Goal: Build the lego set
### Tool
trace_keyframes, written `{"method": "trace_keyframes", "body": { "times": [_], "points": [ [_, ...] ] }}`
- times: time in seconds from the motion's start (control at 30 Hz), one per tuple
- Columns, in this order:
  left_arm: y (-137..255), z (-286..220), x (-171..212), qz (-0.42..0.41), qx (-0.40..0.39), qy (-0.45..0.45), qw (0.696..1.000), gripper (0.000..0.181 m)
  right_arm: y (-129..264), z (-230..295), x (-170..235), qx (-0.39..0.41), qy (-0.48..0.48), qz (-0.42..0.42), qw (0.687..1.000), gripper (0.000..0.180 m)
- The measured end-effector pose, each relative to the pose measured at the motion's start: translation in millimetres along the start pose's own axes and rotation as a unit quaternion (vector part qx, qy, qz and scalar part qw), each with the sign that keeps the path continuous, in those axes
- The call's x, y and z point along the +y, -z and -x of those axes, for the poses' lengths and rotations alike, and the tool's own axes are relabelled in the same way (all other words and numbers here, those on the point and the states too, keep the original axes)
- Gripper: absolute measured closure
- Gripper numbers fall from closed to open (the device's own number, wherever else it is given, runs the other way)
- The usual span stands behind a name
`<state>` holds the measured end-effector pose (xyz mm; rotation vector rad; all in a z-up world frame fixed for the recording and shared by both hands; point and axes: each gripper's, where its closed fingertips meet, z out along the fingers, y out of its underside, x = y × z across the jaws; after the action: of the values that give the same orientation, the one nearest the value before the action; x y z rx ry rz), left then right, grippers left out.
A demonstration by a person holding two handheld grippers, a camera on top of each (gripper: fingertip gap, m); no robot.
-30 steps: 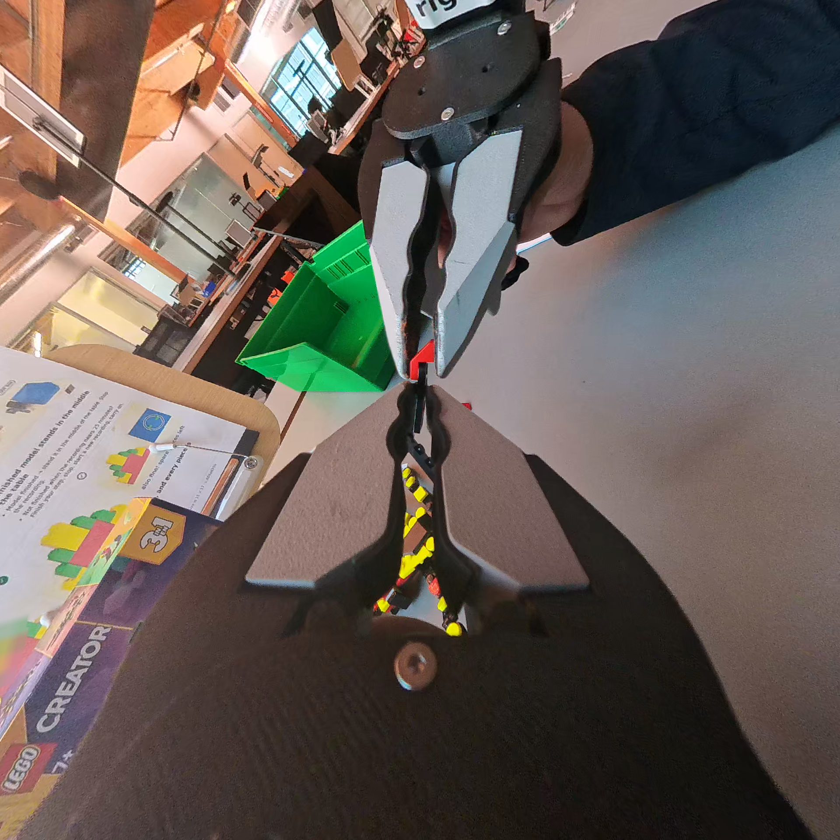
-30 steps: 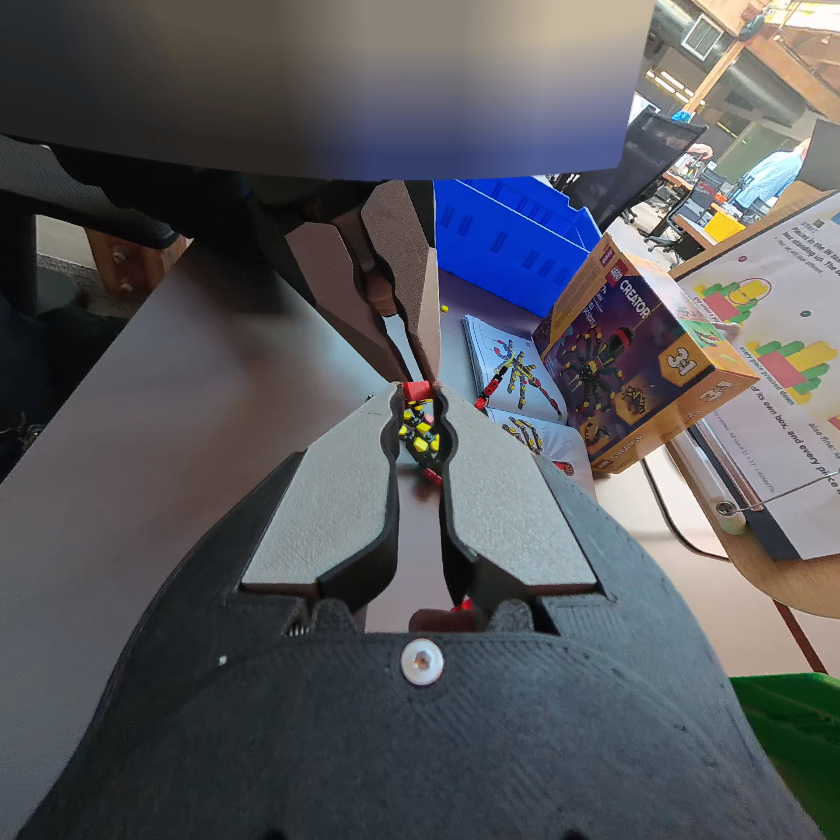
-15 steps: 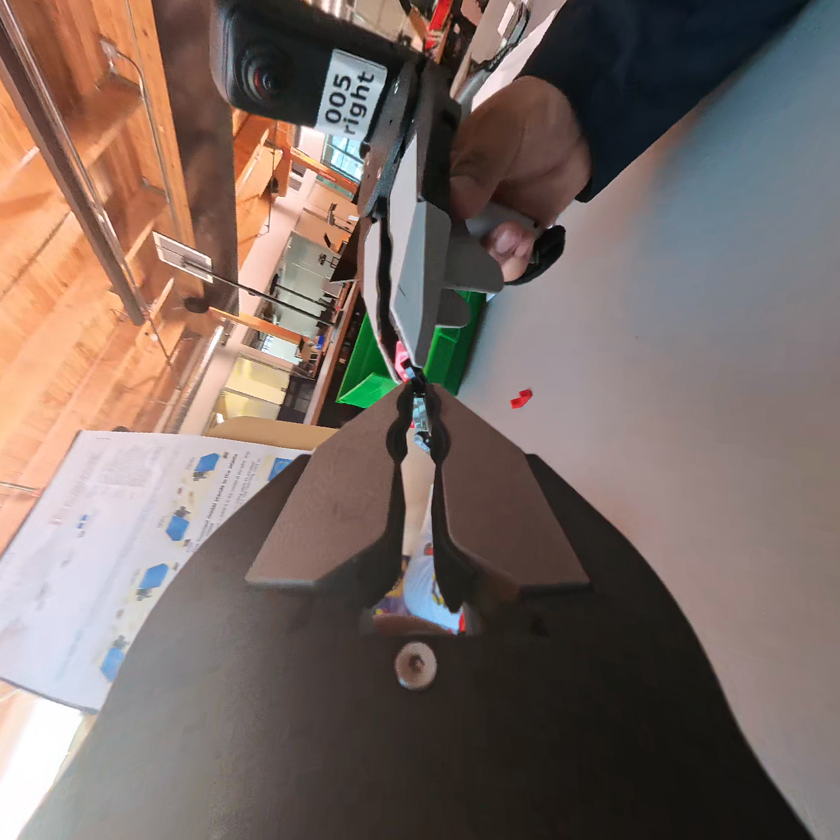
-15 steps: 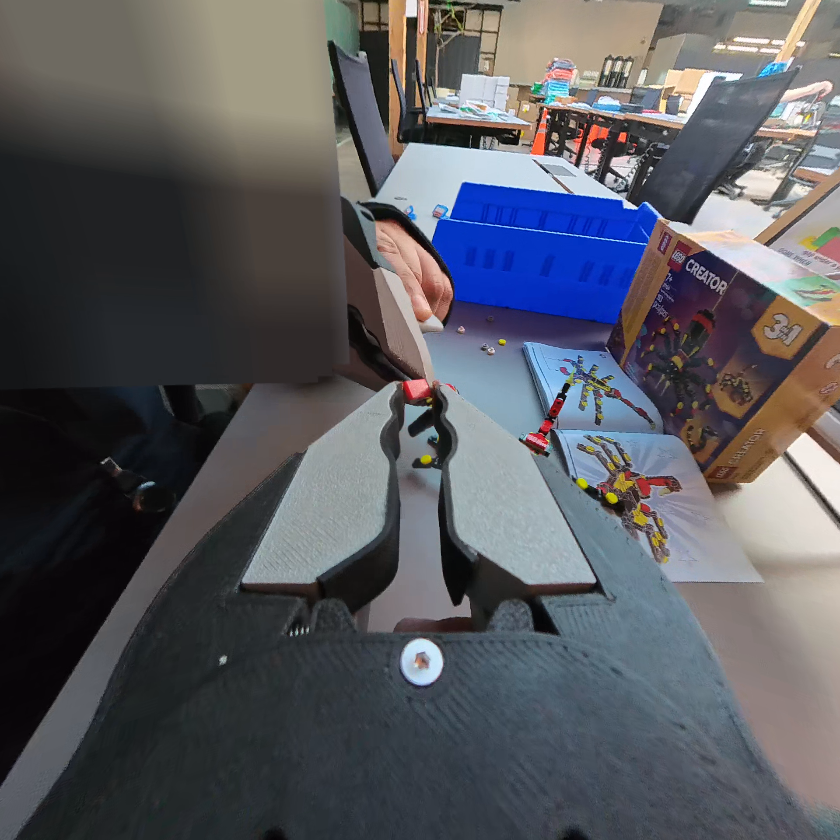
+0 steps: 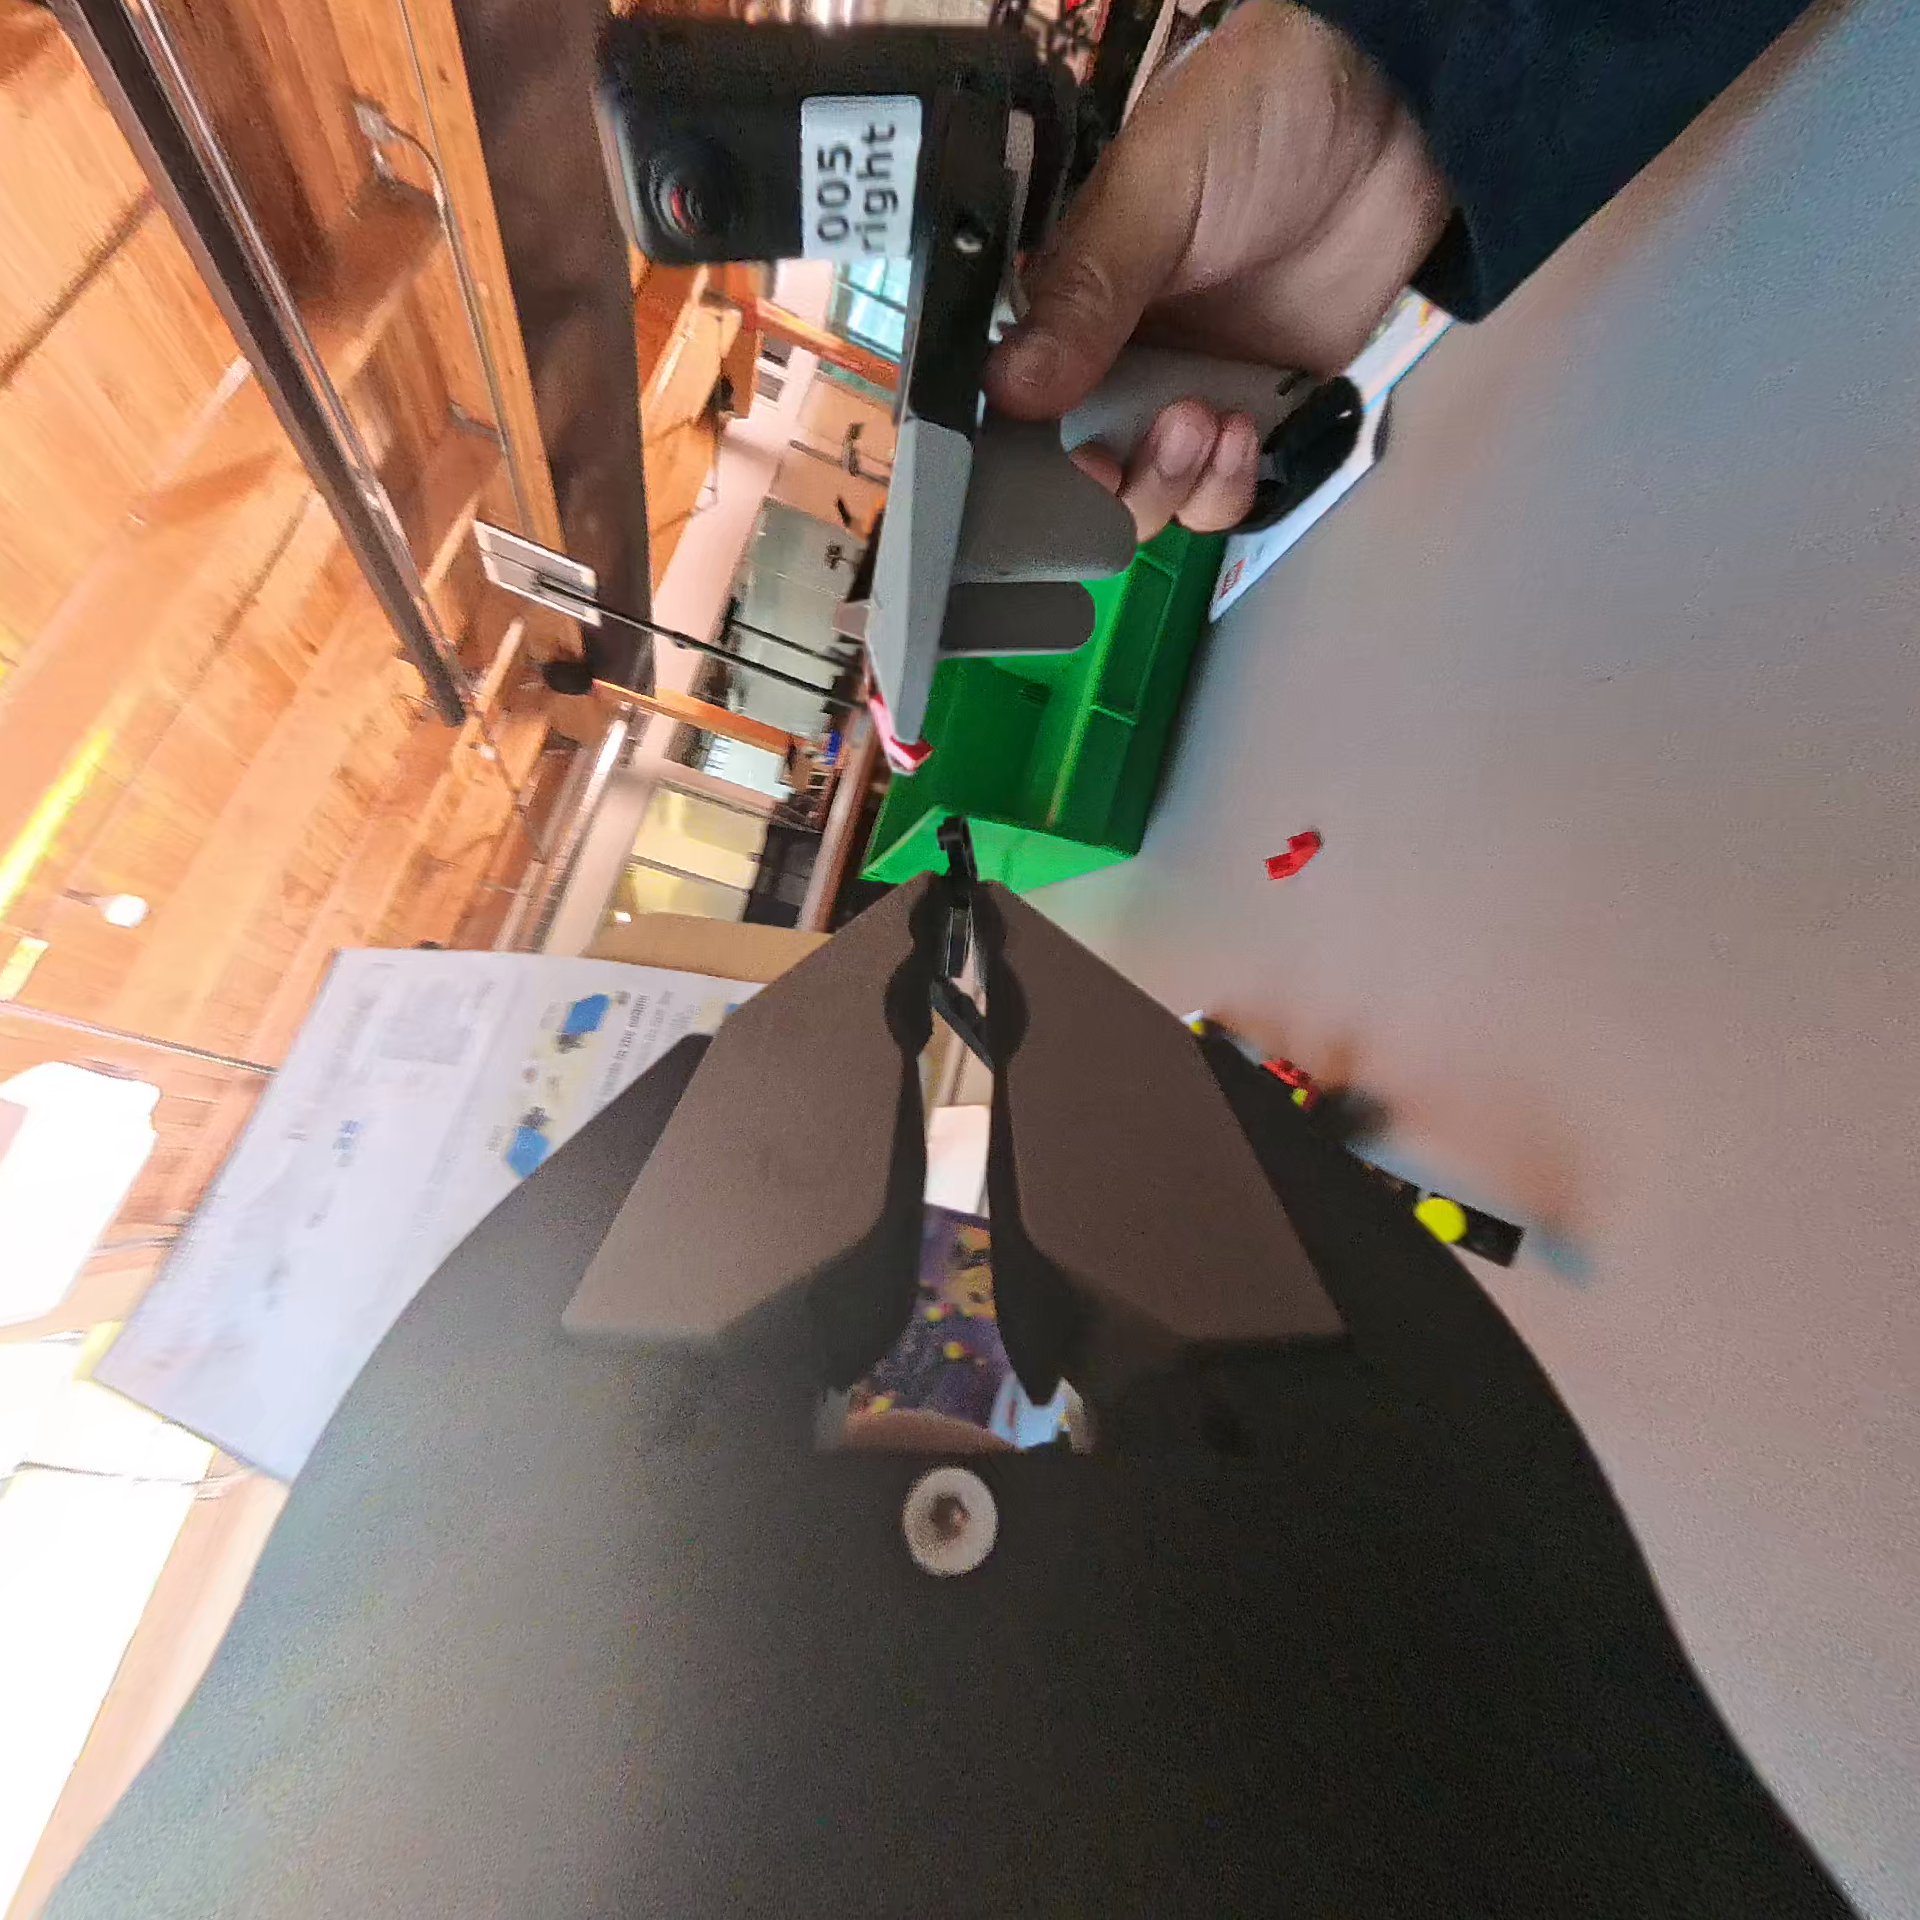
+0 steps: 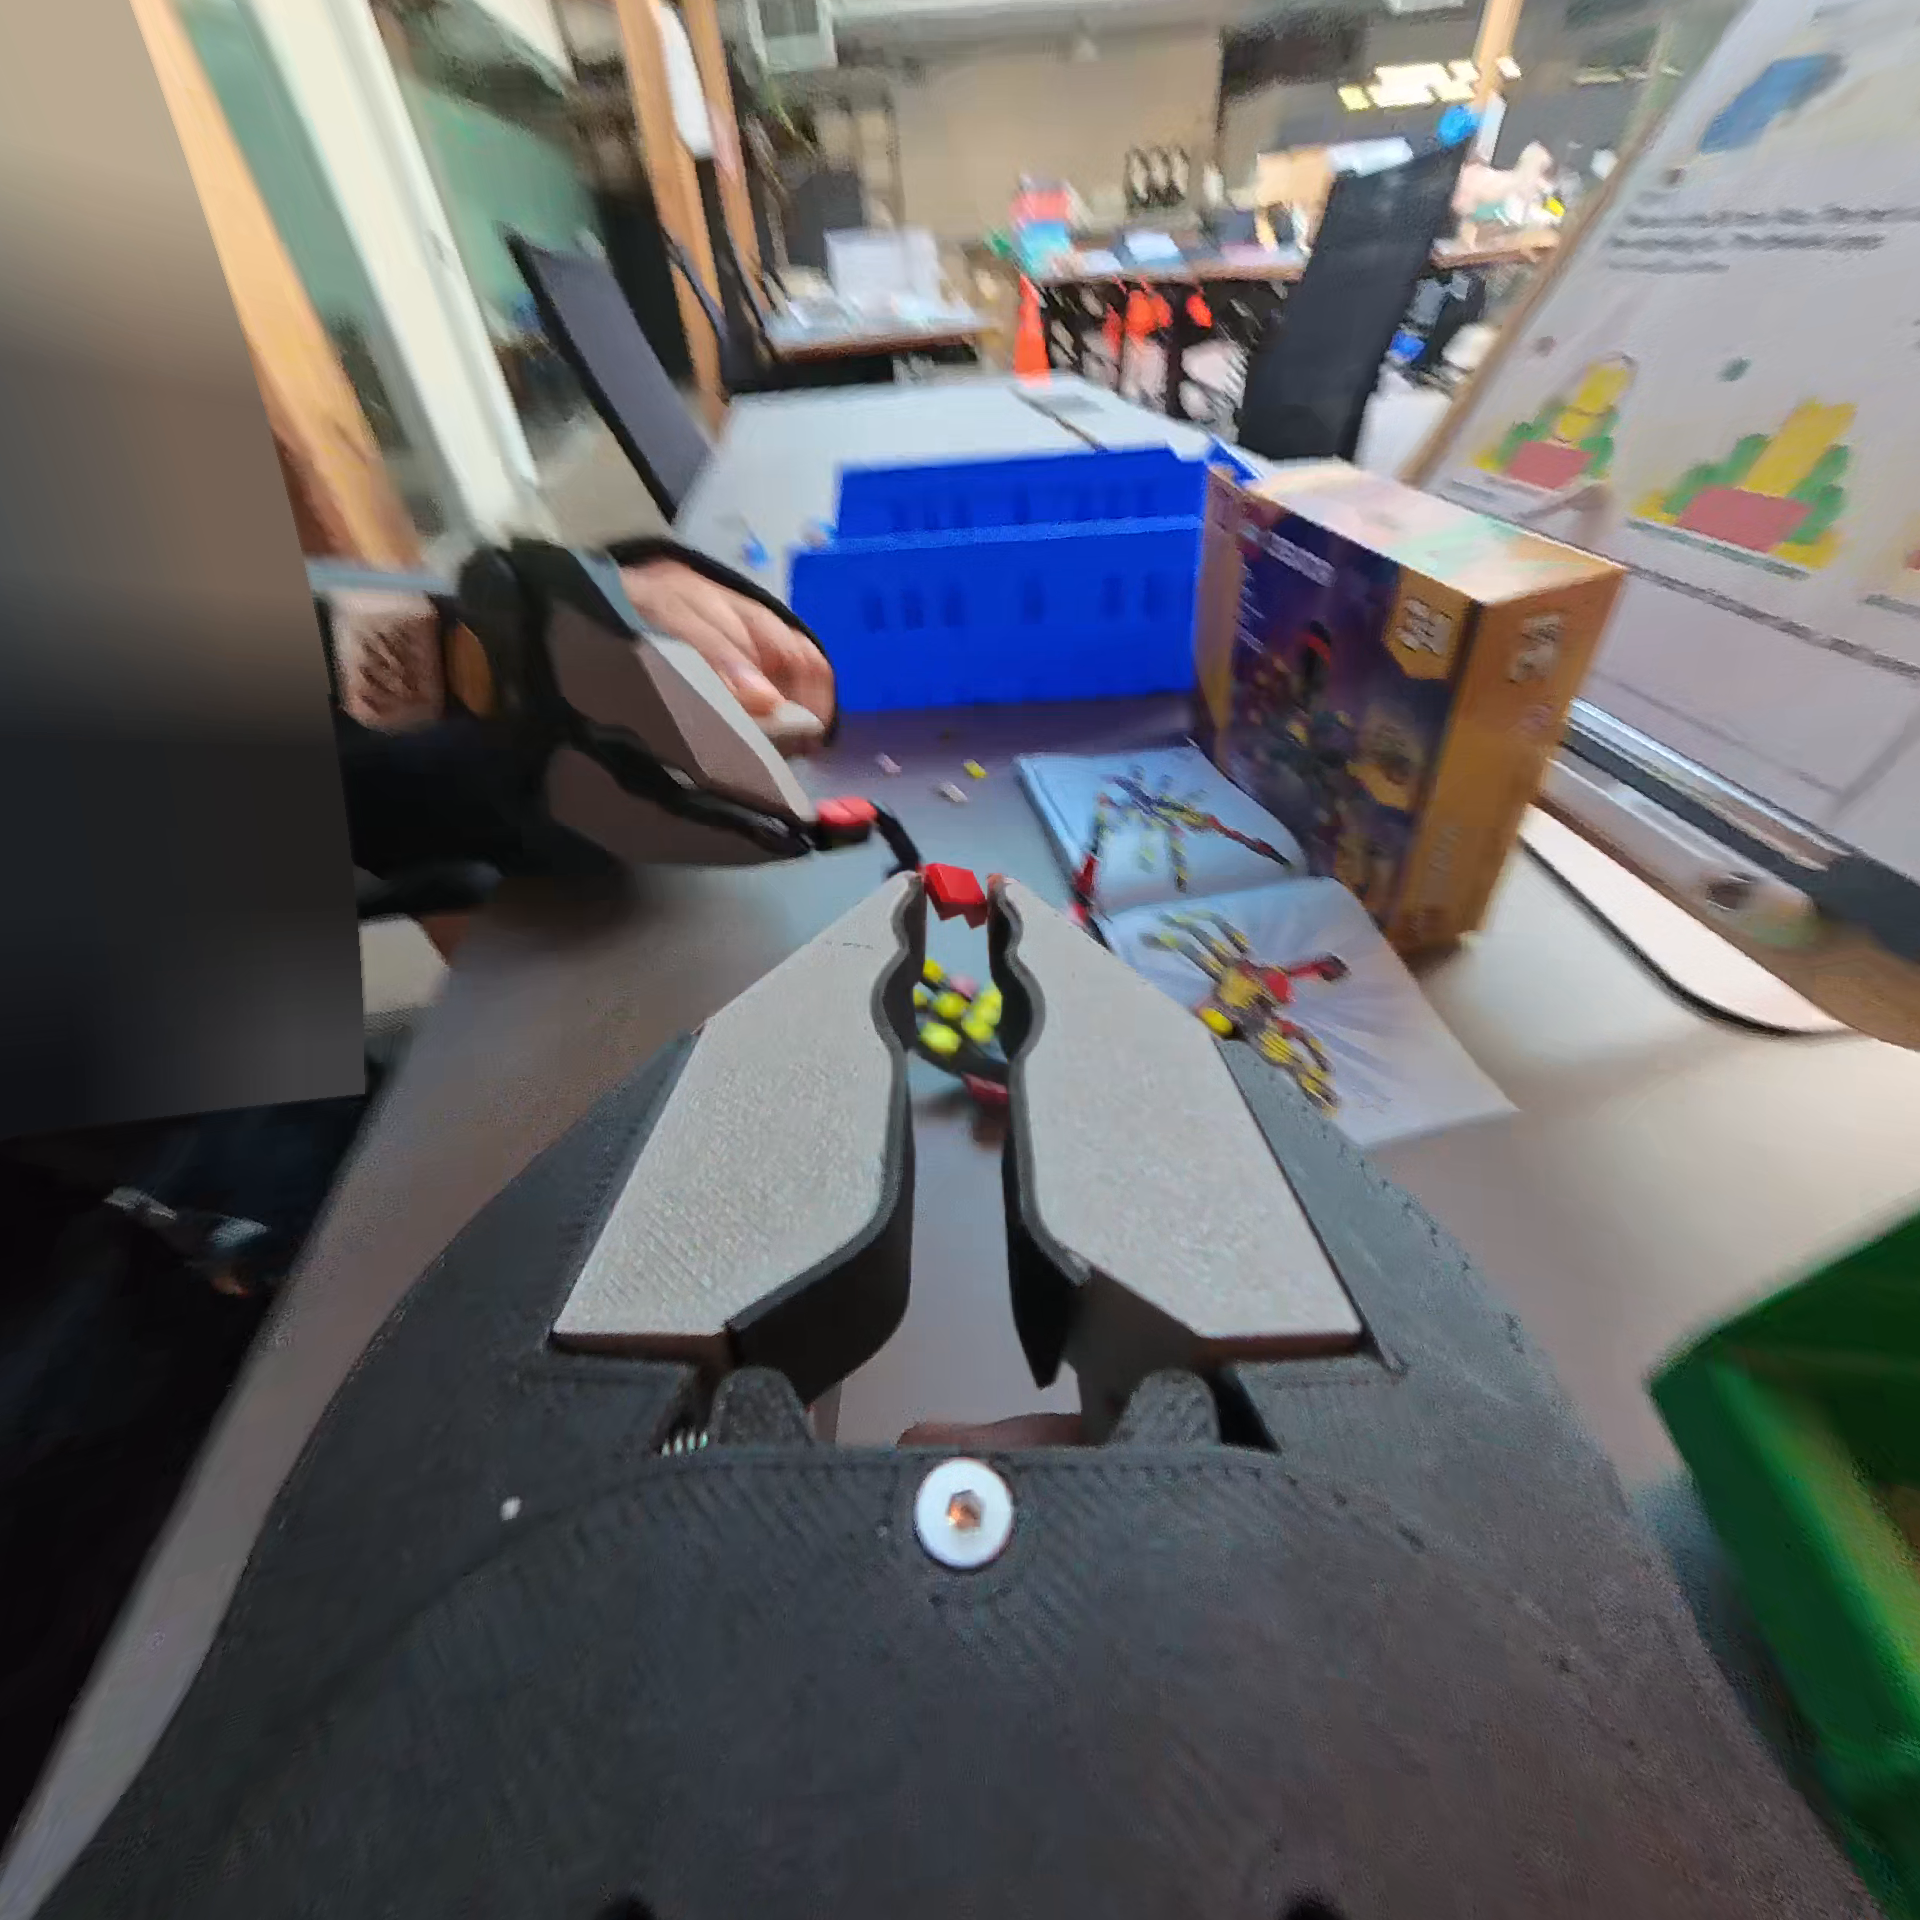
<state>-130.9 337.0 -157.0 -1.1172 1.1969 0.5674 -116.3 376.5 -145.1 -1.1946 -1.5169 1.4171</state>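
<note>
Now my right jaws [image 6: 956, 896] are pinching a red brick [image 6: 954, 891]; my left jaws [image 5: 954, 914] are clamping a black leg piece [image 5: 954, 883], apart; next I'm mating them.

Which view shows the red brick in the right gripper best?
Right wrist view: the red brick sits pinched at the tips of the right gripper, facing the camera. In the left wrist view only a blurred red sliver shows at that gripper's tips.
</note>
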Motion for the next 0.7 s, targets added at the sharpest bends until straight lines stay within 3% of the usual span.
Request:
{"method": "trace_keyframes", "body": {
  "times": [0.03, 0.2, 0.37, 0.47, 0.6, 0.7],
  "points": [
    [-1.8, -2.8, 3.2, 0.002, 0.014, 0.023, 1.000, 0.179, 3.1, -9.6, 9.7, 0.032, 0.023, 0.036, 0.999, 0.172],
    [-8.2, -11.4, 15.6, 0.013, 0.046, 0.092, 0.995, 0.179, 14.8, -39.1, 84.8, 0.097, 0.070, 0.247, 0.962, 0.172],
    [-9.2, -8.1, 16.6, -0.003, 0.060, 0.178, 0.982, 0.179, 8.0, -40.0, 124.2, 0.088, 0.067, 0.331, 0.937, 0.154],
    [-9.0, -2.7, 17.4, -0.014, 0.055, 0.211, 0.976, 0.180, 6.7, -41.2, 114.5, 0.095, 0.066, 0.308, 0.945, 0.154],
    [-8.5, 7.5, 12.4, -0.055, 0.049, 0.291, 0.954, 0.180, -5.1, -26.4, 75.1, 0.062, 0.017, 0.200, 0.978, 0.152],
    [-8.6, 16.2, 10.3, -0.082, 0.035, 0.337, 0.937, 0.180, -25.4, 2.0, 51.1, -0.005, -0.032, 0.129, 0.991, 0.132]
  ]
}}
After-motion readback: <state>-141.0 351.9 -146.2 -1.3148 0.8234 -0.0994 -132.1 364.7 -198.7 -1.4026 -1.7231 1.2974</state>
